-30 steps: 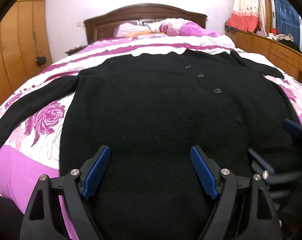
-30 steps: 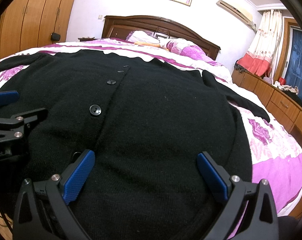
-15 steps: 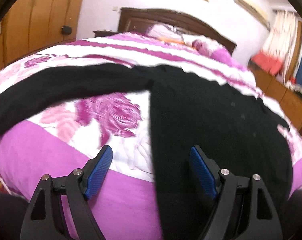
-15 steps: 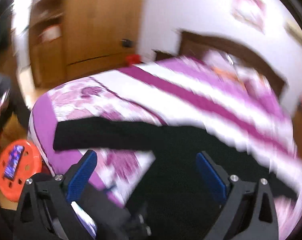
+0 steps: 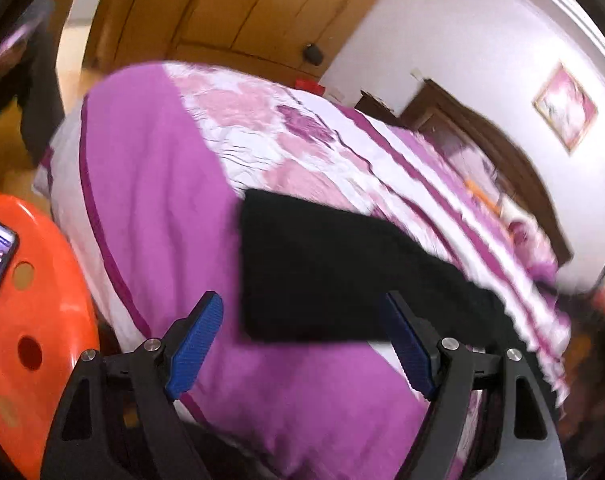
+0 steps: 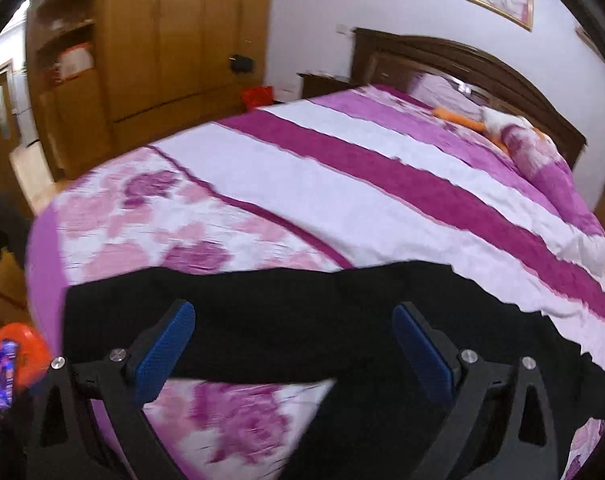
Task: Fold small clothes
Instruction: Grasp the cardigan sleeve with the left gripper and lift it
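Black sweater sleeve (image 5: 318,272) lies flat across the purple floral bed (image 5: 150,184), cuff end at 9 o'clock. Left gripper (image 5: 302,344) spread wide, empty, over the cuff. Right gripper (image 6: 294,348) spread wide, empty, over the sleeve (image 6: 262,312). Orange stool (image 5: 34,320) at 8 o'clock, off the bed.
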